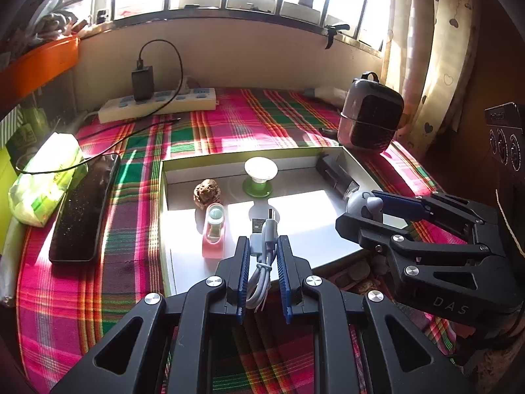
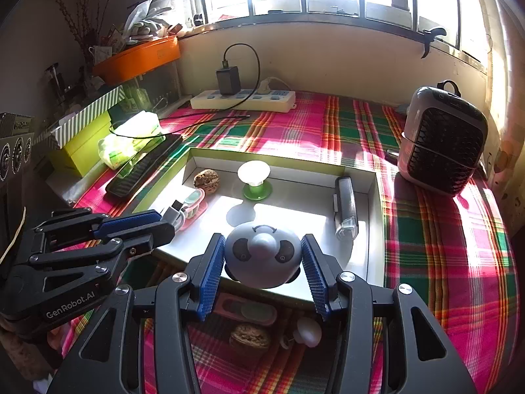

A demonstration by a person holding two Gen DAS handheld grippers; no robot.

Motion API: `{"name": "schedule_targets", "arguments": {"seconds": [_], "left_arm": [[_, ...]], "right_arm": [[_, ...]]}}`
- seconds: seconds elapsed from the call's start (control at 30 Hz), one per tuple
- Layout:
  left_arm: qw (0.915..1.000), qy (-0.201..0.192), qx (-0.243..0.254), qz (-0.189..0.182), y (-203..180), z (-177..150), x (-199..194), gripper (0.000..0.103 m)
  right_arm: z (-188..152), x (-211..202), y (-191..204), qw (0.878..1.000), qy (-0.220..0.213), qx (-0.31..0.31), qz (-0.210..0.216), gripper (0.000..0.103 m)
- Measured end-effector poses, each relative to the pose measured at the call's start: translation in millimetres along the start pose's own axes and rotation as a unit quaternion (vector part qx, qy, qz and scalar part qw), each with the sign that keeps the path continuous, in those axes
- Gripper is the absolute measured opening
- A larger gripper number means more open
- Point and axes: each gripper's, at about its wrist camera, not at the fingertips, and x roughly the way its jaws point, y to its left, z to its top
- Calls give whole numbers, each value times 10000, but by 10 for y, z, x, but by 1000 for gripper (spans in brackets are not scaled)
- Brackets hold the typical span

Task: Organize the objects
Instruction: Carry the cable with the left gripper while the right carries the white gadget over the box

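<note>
Clamped in the left gripper [image 1: 262, 256], a coiled white USB cable [image 1: 262, 249] hangs over the shallow white box [image 1: 170, 262] holding a wrinkled walnut [image 1: 206, 193], while the right gripper [image 2: 264, 257] grips a smooth round panda toy [image 2: 262, 256].

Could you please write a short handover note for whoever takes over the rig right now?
Left tongs: shut on the coiled white USB cable, held above the near end of the white tray.
Right tongs: shut on the grey panda-faced dome, also over the tray's near edge.
Already in the tray: walnut, green-based mushroom lamp, pink holder, black torch.
Still on the plaid cloth in front of the tray: another walnut, a small white knob, a pink case.
Left to do: set down cable and dome, probably in the tray, then collect those.
</note>
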Motion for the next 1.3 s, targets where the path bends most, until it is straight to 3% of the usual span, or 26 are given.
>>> {"name": "schedule_targets", "arguments": {"seconds": [1.3], "left_arm": [[9991, 347, 78, 224, 98, 351, 711, 15]], "right_arm": [[455, 764, -280, 9989, 458, -104, -48, 49]]}}
